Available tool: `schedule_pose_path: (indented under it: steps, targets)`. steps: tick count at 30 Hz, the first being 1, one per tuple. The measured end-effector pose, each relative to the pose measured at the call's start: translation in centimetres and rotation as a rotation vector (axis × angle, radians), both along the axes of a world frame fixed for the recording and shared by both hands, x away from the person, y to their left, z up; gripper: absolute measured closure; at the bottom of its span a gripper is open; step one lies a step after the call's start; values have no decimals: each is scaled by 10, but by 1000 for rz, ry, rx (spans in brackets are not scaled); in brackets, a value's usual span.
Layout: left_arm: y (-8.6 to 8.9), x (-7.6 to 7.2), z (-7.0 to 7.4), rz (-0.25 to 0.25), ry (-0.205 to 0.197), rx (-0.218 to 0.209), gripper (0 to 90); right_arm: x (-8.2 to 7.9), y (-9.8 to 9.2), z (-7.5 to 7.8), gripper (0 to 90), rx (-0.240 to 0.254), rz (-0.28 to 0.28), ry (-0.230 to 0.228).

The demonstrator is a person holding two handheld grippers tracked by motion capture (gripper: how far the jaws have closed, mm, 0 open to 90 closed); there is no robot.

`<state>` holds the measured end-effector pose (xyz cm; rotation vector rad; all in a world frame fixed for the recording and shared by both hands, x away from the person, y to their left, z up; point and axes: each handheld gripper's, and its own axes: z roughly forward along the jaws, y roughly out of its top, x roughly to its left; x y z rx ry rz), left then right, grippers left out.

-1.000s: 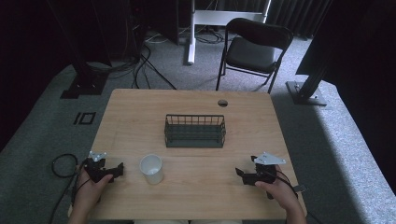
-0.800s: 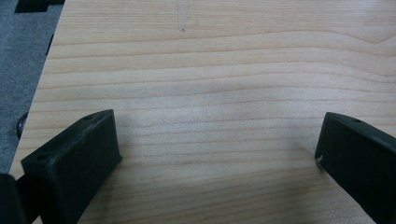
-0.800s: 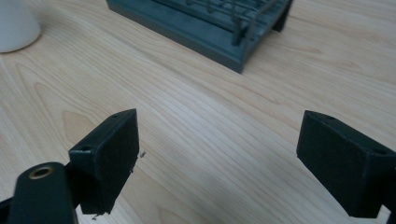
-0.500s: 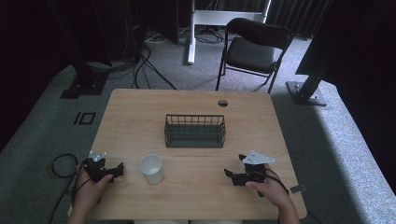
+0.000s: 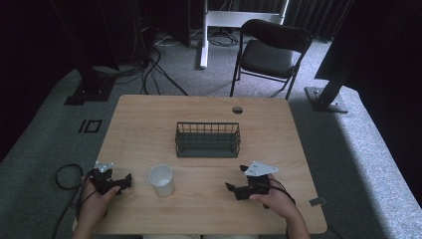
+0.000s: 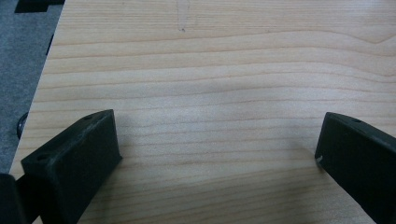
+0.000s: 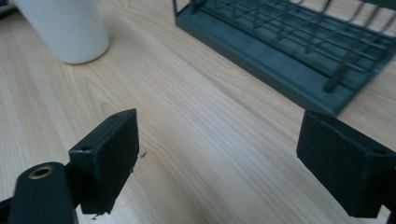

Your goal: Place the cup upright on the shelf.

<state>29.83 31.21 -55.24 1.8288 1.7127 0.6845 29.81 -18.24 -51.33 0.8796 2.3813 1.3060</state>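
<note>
Black jaws of the right gripper (image 7: 219,163) stood wide apart, released over bare table (image 7: 196,140), as did the left gripper (image 6: 215,154). White cup (image 5: 161,179) sat just left of the right gripper, in front of the wire basket (image 5: 208,140). Best approach: level, jaws straddling the cup's wall.

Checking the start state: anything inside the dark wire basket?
Nothing shows inside the dark wire basket; its bare floor shows through the bars in the right gripper view. The corner behind its near wall is hidden.

Standing left of the wire basket (image 5: 207,140), nearer the person: a white cup (image 5: 161,179), blocking the low path there. Lying open between cup and basket: bare table (image 5: 209,199).
</note>
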Motion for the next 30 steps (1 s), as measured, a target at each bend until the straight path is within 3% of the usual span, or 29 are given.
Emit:
schedule_pose_path:
  steps: [10,30]
  targets:
    - [0,0,0,0,0,0,1,0,25,-2,128,-7,69,-2]
    - [0,0,0,0,0,0,1,-1,78,-3,129,30,184,0]
